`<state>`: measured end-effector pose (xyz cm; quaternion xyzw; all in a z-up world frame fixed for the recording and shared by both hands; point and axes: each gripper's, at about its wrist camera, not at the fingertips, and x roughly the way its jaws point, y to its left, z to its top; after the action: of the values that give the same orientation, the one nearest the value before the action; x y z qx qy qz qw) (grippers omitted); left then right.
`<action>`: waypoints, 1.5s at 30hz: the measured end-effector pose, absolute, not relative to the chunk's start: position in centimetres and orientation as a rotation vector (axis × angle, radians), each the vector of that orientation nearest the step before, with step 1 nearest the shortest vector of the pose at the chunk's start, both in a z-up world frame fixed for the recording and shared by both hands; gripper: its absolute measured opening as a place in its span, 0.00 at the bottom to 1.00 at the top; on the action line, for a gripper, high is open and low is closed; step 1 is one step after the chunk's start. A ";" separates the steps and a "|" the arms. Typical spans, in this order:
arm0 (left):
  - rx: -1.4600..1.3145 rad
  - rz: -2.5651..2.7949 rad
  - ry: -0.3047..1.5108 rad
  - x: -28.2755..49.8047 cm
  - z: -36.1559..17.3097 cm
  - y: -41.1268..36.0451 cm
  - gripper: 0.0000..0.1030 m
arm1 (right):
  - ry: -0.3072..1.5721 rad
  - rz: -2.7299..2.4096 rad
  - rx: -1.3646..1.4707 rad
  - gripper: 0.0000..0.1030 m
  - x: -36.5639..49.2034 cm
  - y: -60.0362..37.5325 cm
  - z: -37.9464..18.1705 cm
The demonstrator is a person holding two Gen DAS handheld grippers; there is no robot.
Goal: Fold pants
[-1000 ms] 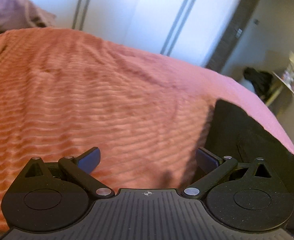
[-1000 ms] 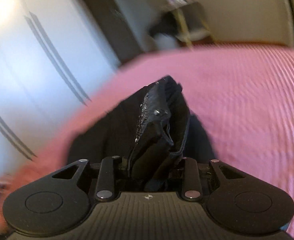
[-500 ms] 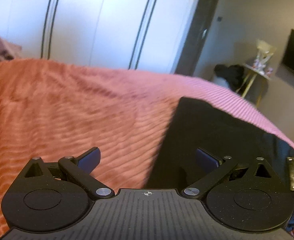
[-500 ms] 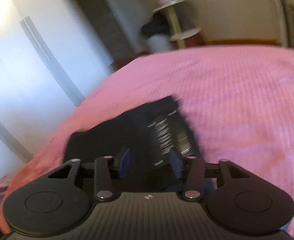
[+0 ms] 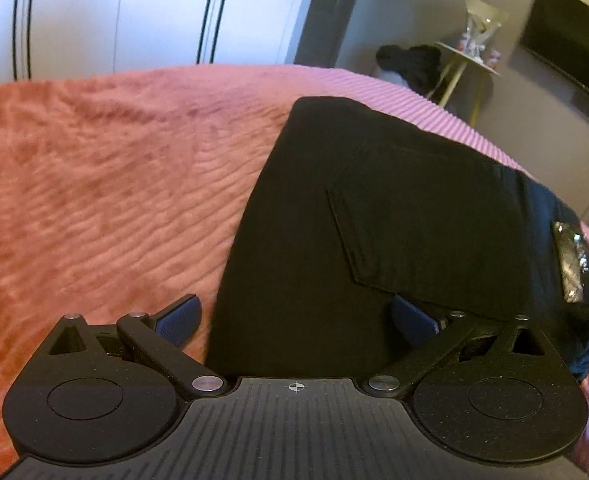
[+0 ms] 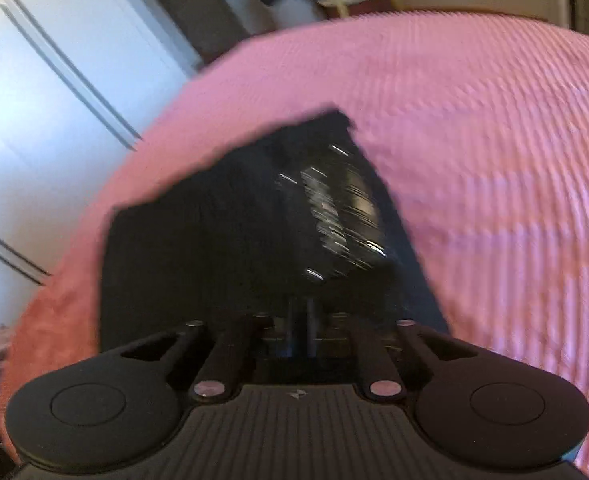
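Observation:
Black pants [image 5: 394,200] lie folded flat on the pink ribbed bedspread [image 5: 94,180], back pocket up, with a glittery patch [image 5: 570,256] at their right end. My left gripper [image 5: 294,320] is open wide just above their near left edge; one finger is over the bedspread, the other over the cloth. In the blurred right wrist view the pants [image 6: 214,248] lie below and ahead, their glitter [image 6: 334,208] smeared. My right gripper [image 6: 300,320] hangs above them with its jaws closing, almost together, and I see no cloth between them.
White wardrobe doors [image 5: 114,12] stand behind the bed, with a dark door [image 5: 326,8] to their right. A small side table [image 5: 466,60], a dark bundle [image 5: 410,64] and a wall screen [image 5: 574,52] are past the bed's far right. Bedspread [image 6: 494,160] stretches right of the pants.
My left gripper swung right, from over the bare bedspread to over the pants' edge. My right gripper let go of the bunched cloth, rose, and its jaws came nearly together.

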<state>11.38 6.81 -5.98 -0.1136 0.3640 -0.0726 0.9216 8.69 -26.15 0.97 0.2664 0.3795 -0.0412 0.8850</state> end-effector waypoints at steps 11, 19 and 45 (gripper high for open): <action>-0.226 -0.164 0.735 11.6 -6.1 6.9 1.00 | 0.847 -0.156 0.172 0.20 20.3 -23.0 -0.6; -0.211 -0.175 0.727 11.5 -6.1 6.6 1.00 | 0.800 -0.112 0.075 0.25 19.6 -22.6 -3.5; -0.226 -0.203 0.666 9.7 -4.7 6.8 1.00 | 0.834 0.062 0.626 0.59 5.6 -27.2 -0.9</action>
<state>9.66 6.83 -4.66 -0.1105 0.3257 -0.0994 0.9337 5.61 -27.19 -0.92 0.2989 0.3985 0.0295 0.8666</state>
